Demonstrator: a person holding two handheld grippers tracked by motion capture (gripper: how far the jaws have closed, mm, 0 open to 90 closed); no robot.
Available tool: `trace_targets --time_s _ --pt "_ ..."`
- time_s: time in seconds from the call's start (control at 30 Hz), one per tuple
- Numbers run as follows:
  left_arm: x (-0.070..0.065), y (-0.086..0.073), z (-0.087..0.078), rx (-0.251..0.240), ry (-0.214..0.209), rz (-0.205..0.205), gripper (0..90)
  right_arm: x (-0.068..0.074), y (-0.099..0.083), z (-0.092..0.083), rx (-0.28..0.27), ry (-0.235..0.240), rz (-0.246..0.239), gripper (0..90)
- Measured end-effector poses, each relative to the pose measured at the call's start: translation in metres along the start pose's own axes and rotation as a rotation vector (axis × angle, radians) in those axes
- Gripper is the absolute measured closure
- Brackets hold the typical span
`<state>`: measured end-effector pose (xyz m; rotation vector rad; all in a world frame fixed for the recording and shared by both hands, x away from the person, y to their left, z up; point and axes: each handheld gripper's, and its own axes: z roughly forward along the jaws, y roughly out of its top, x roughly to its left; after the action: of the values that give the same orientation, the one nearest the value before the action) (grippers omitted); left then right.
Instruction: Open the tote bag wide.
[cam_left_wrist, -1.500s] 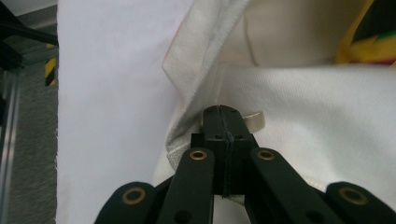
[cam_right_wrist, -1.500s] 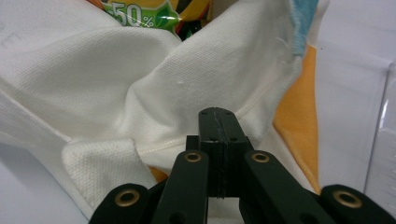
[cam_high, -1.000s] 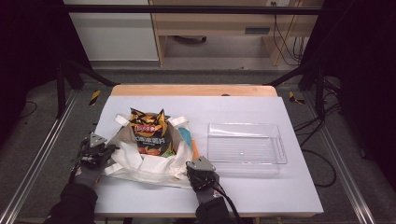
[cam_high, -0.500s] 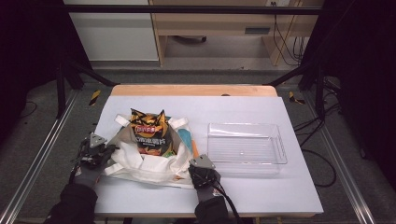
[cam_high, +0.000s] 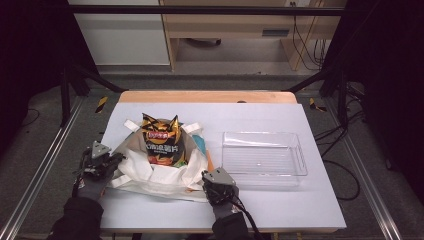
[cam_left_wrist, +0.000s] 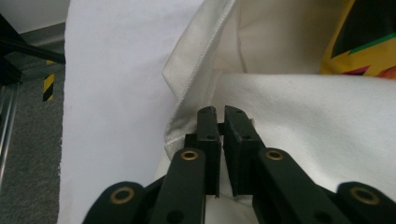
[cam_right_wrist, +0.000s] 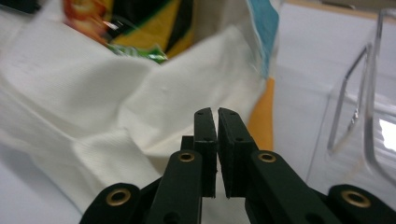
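Observation:
A white cloth tote bag (cam_high: 160, 177) lies open on the table, with a yellow-and-black snack packet (cam_high: 161, 140) standing in it. My left gripper (cam_high: 116, 159) is at the bag's left edge. Its jaws (cam_left_wrist: 219, 112) have just been opening and stand a slit apart over the hem, with no cloth visibly pinched. My right gripper (cam_high: 212, 173) is at the bag's front right corner. Its jaws (cam_right_wrist: 217, 112) have also just been opening. They are barely parted above the fabric, and the slit between them is dark.
A clear plastic tray (cam_high: 264, 172) sits to the right of the bag, close to my right gripper (cam_right_wrist: 355, 116). Blue and orange material (cam_high: 201, 145) shows at the bag's right side. The table's front edge is just behind both hands.
Both hands stay almost where they were, and the right gripper has shifted a touch to the right. The bag and packet lie as before.

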<state>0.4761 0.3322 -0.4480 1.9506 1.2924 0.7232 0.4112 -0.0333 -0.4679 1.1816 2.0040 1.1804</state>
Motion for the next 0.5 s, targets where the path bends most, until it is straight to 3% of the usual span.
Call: trace_targets --time_s 0.23,0.5 --pt "0.000 0.012 -0.024 -0.103 -0.009 -0.016 70.2 0.010 0.020 -0.012 -0.081 0.077 -0.033 73.0" --pt "-0.006 0.027 -0.046 -0.194 -0.037 -0.057 55.2 0.003 0.042 -0.017 -0.126 0.133 -0.031 57.7"
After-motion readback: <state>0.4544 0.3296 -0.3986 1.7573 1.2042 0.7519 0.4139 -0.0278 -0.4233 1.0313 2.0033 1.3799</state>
